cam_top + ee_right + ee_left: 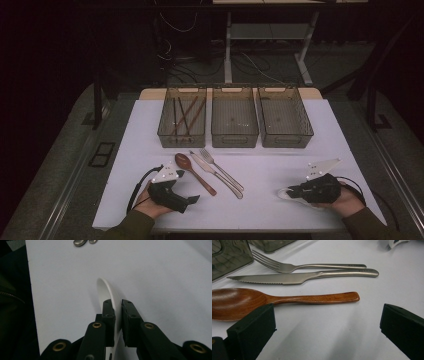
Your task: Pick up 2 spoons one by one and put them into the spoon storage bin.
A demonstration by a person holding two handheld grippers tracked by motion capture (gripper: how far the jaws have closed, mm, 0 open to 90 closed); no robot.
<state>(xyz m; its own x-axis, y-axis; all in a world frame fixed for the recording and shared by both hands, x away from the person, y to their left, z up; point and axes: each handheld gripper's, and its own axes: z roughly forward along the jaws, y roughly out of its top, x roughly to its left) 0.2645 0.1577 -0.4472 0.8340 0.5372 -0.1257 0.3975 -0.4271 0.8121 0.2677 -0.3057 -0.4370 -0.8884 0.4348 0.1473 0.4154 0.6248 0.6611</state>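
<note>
A wooden spoon point(192, 172) point(287, 298), a steel knife point(215, 174) point(299, 277) and a steel fork point(220, 167) point(312, 266) lie side by side on the white table point(260, 165), in front of the bins. My left gripper point(189, 201) point(328, 312) rests at the near left, open, its jaws wide apart just short of the wooden spoon's handle. At the near right, my right gripper point(292, 191) point(118, 305) is shut on the thin rim of a white spoon point(285, 194) point(110, 292), which sits low on the table.
Three clear plastic bins stand in a row at the back: the left bin point(182, 142) holds brown chopsticks point(185, 115), while the middle bin point(234, 142) and right bin point(287, 142) look bare. The table's front edge runs just under both hands.
</note>
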